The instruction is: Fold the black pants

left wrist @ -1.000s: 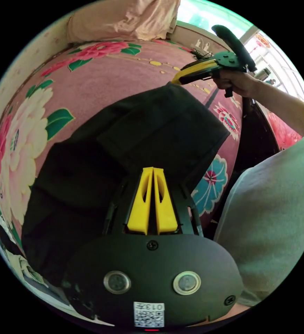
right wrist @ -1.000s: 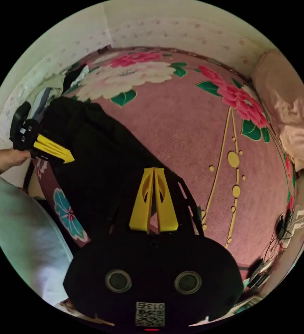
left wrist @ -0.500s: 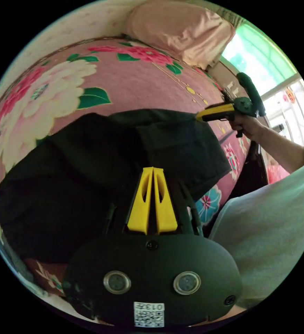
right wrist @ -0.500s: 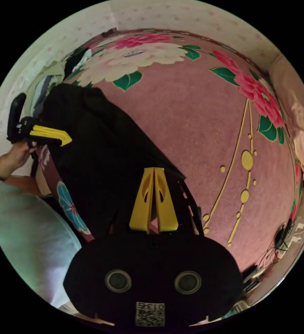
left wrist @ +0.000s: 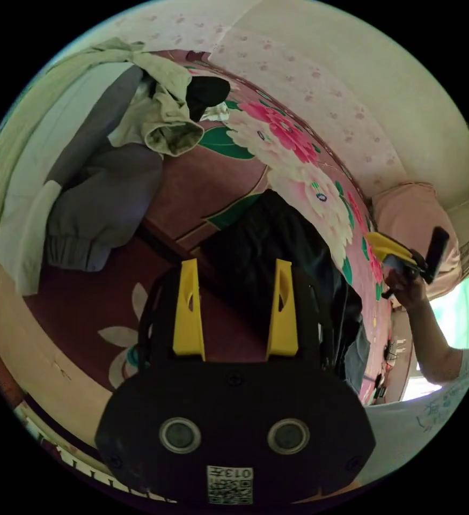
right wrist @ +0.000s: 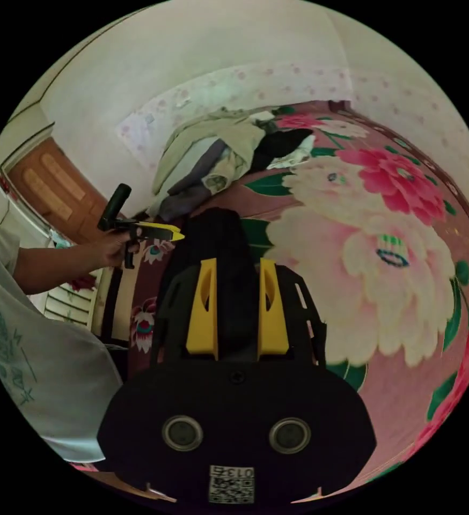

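The black pants (left wrist: 277, 241) lie folded in a compact bundle on the floral bedspread (left wrist: 213, 182), near the bed's edge. My left gripper (left wrist: 236, 264) hovers just short of them, open, with nothing pinched between its yellow jaws. My right gripper (right wrist: 237, 262) is open too and hangs over the near end of the pants (right wrist: 218, 236). In the right gripper view a hand holds the left gripper (right wrist: 159, 232) beside the pants' edge. In the left gripper view the right gripper (left wrist: 390, 248) sits beyond the far side of the pants.
A heap of grey, pale green and dark clothes (left wrist: 111, 155) is piled at the bed's end by the wall, also in the right gripper view (right wrist: 218, 155). A pink pillow (left wrist: 411, 214) lies past the pants. A wooden door (right wrist: 52, 188) and the person's pale shirt (right wrist: 25, 343) are to the side.
Both grippers have opened and let go of the pants, which now lie folded on the bed. Both cameras have swung round toward the clothes heap.
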Motion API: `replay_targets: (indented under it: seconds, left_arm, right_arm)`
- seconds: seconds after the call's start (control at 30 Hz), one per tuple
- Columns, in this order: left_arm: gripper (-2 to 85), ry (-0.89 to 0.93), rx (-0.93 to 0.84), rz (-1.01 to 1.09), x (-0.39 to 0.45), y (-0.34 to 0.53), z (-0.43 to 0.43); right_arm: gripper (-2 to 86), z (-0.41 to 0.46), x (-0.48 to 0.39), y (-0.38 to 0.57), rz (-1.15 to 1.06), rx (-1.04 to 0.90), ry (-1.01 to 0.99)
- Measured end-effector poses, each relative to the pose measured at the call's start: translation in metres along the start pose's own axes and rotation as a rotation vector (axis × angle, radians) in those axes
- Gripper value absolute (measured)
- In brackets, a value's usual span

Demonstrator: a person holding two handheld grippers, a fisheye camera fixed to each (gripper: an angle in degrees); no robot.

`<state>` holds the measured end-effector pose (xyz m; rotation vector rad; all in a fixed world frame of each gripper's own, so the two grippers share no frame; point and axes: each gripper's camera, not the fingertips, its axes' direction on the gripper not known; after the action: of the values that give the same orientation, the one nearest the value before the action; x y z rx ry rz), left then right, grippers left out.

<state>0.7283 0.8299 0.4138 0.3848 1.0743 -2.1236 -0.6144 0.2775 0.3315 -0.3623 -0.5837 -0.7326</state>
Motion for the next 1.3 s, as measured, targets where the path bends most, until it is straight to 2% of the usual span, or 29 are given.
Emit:
replay_targets:
  seconds: [0.1, 0.23, 0.3, 0.4, 0.53, 0.63, 0.73, 0.83, 0.9, 0.97, 1.13, 1.3]
  left_arm:
    - [18.8, 0.109, -0.056, 0.021, -0.02, -0.014, 0.014]
    - [17.0, 0.117, -0.089, 0.04, -0.035, -0.022, 0.018]
    - [15.7, 0.163, -0.083, 0.022, -0.047, -0.022, 0.016]
    - [12.4, 0.158, -0.097, -0.002, -0.056, -0.022, 0.013]
    - [8.6, 0.121, -0.089, -0.086, -0.065, -0.018, 0.011]
    - [6.0, 0.124, -0.11, -0.017, -0.053, -0.024, 0.008]
    - [5.6, 0.176, -0.051, 0.038, -0.036, -0.021, -0.019]
    - [5.5, 0.298, 0.064, 0.115, -0.008, 0.001, -0.066]
    - [5.7, 0.374, 0.137, 0.232, 0.036, 0.025, -0.104]
    - [5.8, 0.425, 0.155, 0.344, 0.081, 0.044, -0.126]
    - [6.0, 0.456, 0.116, 0.632, 0.216, 0.101, -0.145]
    - [6.1, 0.45, -0.011, 0.903, 0.347, 0.179, -0.095]
  right_arm:
    - [12.5, 0.084, 0.003, -0.092, -0.092, -0.129, -0.075]
    - [12.9, 0.172, 0.011, -0.163, -0.126, -0.282, -0.164]
    - [12.4, 0.224, 0.014, -0.188, -0.144, -0.421, -0.183]
    - [10.9, 0.261, 0.019, -0.202, -0.151, -0.515, -0.133]
    - [8.3, 0.272, 0.016, -0.209, -0.159, -0.538, -0.135]
    - [7.1, 0.27, -0.01, -0.212, -0.261, -0.542, -0.049]
    - [6.8, 0.245, -0.028, -0.209, -0.316, -0.494, 0.002]
    - [6.9, 0.171, -0.039, -0.189, -0.388, -0.314, -0.032]
    - [7.0, 0.091, -0.046, -0.156, -0.435, -0.154, -0.1]
    - [7.0, 0.035, -0.057, -0.122, -0.485, -0.079, -0.097]
    - [7.1, -0.084, -0.095, -0.002, -0.531, -0.019, 0.034]
    - [6.9, -0.141, -0.122, 0.175, -0.362, -0.044, 0.246]
